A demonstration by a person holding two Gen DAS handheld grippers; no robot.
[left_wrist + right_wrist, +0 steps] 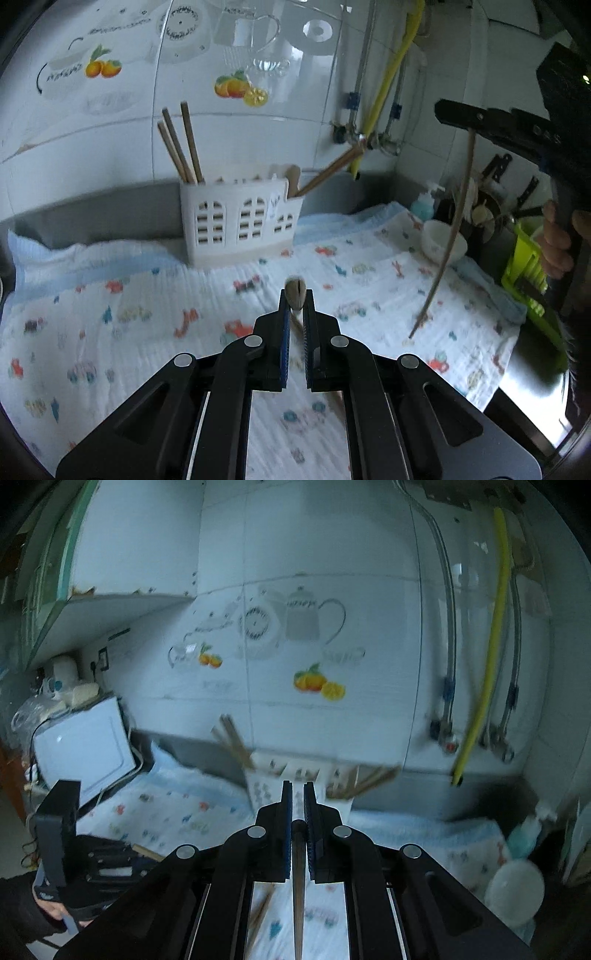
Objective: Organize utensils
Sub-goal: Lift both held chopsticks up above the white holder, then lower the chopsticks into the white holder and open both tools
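Note:
My left gripper (295,299) is shut on a wooden utensil (294,295); its handle end sticks up between the fingertips and the shaft runs down behind the jaws. It hovers above the patterned cloth (147,295), in front of the white utensil caddy (240,225), which holds chopsticks (181,147) on its left and a wooden spoon (293,181) on its right. My right gripper (298,794) is shut on a chopstick (298,886) that hangs down; in the left wrist view the chopstick (450,243) dangles at the right. The caddy (295,782) lies ahead of it.
A white bowl (443,240), a soap bottle (423,205) and a green rack (528,266) stand at the right. Pipes and a yellow hose (388,85) run down the tiled wall. A white appliance (85,749) sits at the left. A loose chopstick (262,912) lies on the cloth.

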